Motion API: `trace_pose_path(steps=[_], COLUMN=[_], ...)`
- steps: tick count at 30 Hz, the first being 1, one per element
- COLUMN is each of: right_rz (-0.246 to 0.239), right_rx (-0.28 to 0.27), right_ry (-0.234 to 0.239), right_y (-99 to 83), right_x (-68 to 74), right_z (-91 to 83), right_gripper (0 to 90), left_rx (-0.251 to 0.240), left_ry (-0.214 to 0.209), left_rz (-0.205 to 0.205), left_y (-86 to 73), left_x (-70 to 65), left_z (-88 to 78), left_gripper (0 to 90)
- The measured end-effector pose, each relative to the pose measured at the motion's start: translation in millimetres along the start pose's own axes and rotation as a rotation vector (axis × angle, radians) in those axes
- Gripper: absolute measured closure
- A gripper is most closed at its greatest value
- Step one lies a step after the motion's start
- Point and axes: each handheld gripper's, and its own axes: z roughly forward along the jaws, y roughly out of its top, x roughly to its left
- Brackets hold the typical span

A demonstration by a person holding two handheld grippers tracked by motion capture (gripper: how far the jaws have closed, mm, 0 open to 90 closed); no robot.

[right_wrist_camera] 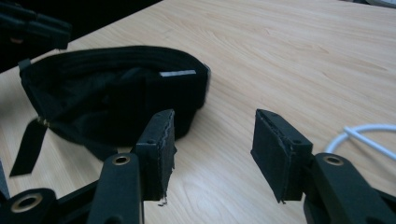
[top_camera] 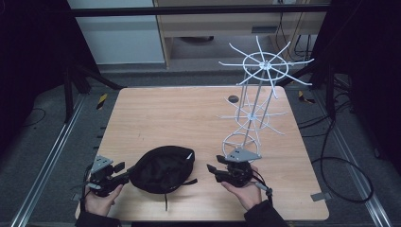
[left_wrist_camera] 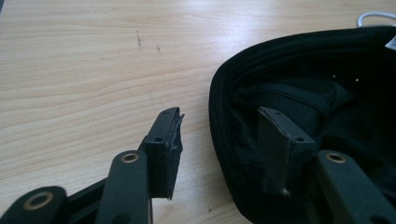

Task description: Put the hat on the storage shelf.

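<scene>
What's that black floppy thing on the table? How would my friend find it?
Look at the wooden table, near the edge closest to the person. Between the two tongs lies a black cap, upside down with a strap trailing out. It's soft and dark, unlike the tall white wire rack behind it.

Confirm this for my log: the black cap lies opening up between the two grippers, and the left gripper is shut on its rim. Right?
Not quite. The left gripper is open: in the left gripper view its jaws straddle the rim of the black cap, apart. The rest stands.
</scene>
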Motion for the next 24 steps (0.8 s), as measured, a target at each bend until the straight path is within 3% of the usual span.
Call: trace_pose_path(steps=[10,14,24], right_rz=[0.010,-0.006,0.023], right_rx=[-0.028,-0.014,0.055], right_ry=[0.005,-0.005,-0.026], right_y=[31.2,36.6,38.9], right_x=[11.6,14.3,8.8], right_z=[34.0,45.5,80.7], right_gripper=[47.9,47.8,50.0], left_rx=[0.070,0.083,0.127], left_ry=[0.012,0.012,0.000], left_rz=[0.004,0.001,0.002], left_y=[-2.0,-2.1,-0.8], left_x=[-2.4,-1.8,-3.3], left_z=[9.5,12.2,20.6], left_gripper=[58.9,62.6,75.1])
